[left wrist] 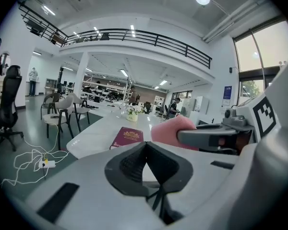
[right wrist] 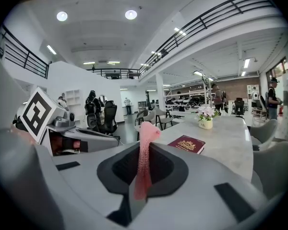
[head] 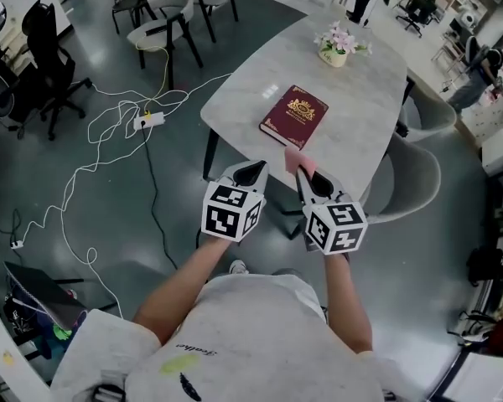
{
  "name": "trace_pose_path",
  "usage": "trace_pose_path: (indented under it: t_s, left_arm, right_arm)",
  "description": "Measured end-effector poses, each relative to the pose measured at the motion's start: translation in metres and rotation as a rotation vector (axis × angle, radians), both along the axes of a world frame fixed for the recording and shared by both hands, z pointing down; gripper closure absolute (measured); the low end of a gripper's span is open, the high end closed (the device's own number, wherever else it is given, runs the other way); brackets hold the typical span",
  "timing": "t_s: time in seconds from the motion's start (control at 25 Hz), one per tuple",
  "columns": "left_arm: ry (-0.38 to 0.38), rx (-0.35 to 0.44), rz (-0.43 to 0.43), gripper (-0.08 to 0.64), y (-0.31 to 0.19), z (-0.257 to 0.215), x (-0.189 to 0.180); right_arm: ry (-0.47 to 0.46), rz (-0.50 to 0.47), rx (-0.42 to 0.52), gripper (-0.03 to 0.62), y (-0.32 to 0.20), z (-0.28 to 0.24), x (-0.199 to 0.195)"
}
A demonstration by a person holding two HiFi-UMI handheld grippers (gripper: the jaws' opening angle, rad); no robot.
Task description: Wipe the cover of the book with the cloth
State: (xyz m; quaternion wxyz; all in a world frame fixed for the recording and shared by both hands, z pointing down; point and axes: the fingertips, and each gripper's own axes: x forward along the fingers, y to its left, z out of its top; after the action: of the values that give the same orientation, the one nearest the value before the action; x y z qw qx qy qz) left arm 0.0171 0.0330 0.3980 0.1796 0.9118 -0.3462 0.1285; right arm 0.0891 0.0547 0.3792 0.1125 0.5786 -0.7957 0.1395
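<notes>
A dark red book [head: 294, 115] with a gold emblem lies flat near the front edge of the white marble table [head: 365, 90]. The book also shows in the left gripper view [left wrist: 127, 136] and the right gripper view [right wrist: 187, 143]. My right gripper [head: 306, 174] is shut on a pink cloth [head: 294, 159], which sticks up between its jaws [right wrist: 145, 152]. It hovers just short of the table's edge, in front of the book. My left gripper [head: 250, 172] is beside it, shut and holding nothing [left wrist: 145, 145]. Both are off the table and apart from the book.
A small pot of pink flowers [head: 339, 47] stands at the table's far side. A grey chair [head: 412, 178] is tucked at the table's right. White cables and a power strip [head: 151, 120] lie on the floor at left, with more chairs [head: 163, 15] beyond.
</notes>
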Motion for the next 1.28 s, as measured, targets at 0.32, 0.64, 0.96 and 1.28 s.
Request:
trace_pose_path:
  t_s: [0.32, 0.64, 0.96, 1.28]
  left_arm:
    - [-0.008, -0.011, 0.029, 0.554, -0.028, 0.010, 0.010]
    - [-0.023, -0.013, 0.059, 0.554, -0.064, 0.017, 0.043]
    - [-0.039, -0.044, 0.062, 0.554, -0.122, 0.029, 0.078]
    - [-0.050, -0.090, 0.074, 0.554, -0.168, 0.044, 0.122]
  right_arm:
    - [-0.010, 0.028, 0.008, 0.572, -0.025, 0.005, 0.014]
    - [-0.009, 0.032, 0.001, 0.572, -0.066, 0.018, 0.047]
    - [-0.014, 0.021, -0.029, 0.572, -0.128, 0.033, 0.088]
    - [0.025, -0.011, -0.080, 0.572, -0.183, 0.053, 0.133]
